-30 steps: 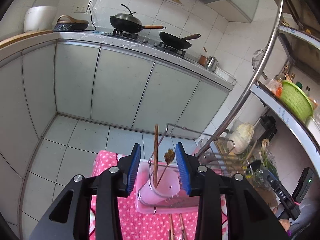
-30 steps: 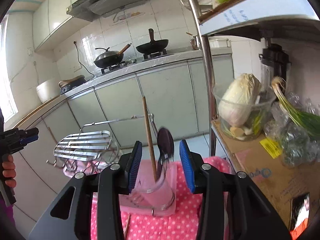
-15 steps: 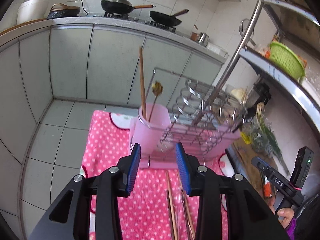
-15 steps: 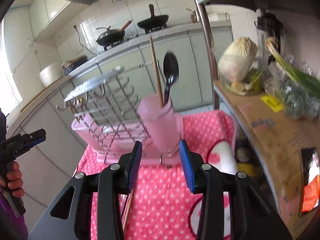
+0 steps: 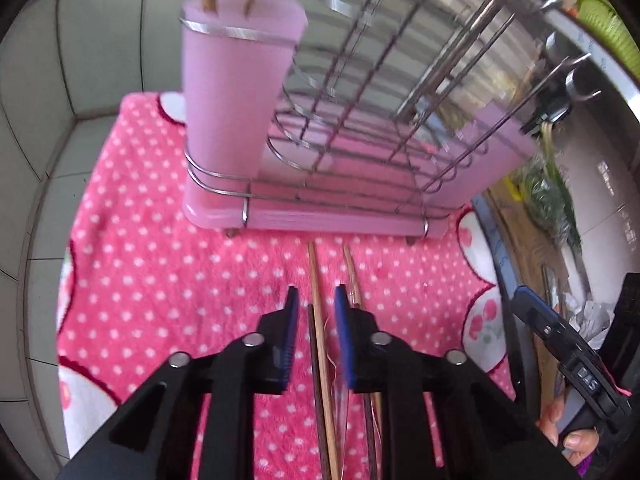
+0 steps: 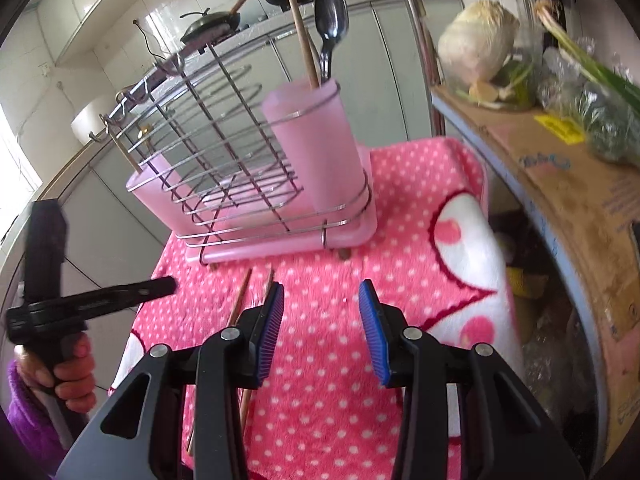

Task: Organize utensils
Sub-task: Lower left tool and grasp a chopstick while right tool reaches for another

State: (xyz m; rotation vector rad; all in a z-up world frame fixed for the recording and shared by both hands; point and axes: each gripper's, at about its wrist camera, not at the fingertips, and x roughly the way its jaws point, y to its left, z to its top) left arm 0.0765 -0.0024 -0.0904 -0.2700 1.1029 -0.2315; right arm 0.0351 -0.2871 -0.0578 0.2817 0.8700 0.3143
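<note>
On the pink dotted cloth [image 5: 168, 264] lie several chopsticks in front of the dish rack [image 5: 360, 128]. My left gripper [image 5: 317, 292] points down over them and its jaws are closing. A light chopstick [image 5: 318, 280] and a dark chopstick [image 5: 313, 344] run between the pads, which stand clear of both. Another chopstick [image 5: 352, 276] lies just right of the right pad. The pink utensil cup [image 6: 316, 148] on the rack holds a black spoon [image 6: 330, 12] and a wooden chopstick [image 6: 302, 28]. My right gripper [image 6: 322, 286] hangs open and empty over bare cloth, right of the chopsticks [image 6: 240, 300].
A second pink cup [image 6: 156, 196] sits at the rack's other end. A shelf [image 6: 560, 168] at the right carries a cabbage [image 6: 476, 52] and greens. A hand in a purple sleeve [image 6: 60, 376] holds the left gripper. Kitchen cabinets stand behind.
Both grippers have come down from above the rack to the cloth in front of it. The left one has tipped downward over the chopsticks and its jaws have narrowed; the right's gap is unchanged.
</note>
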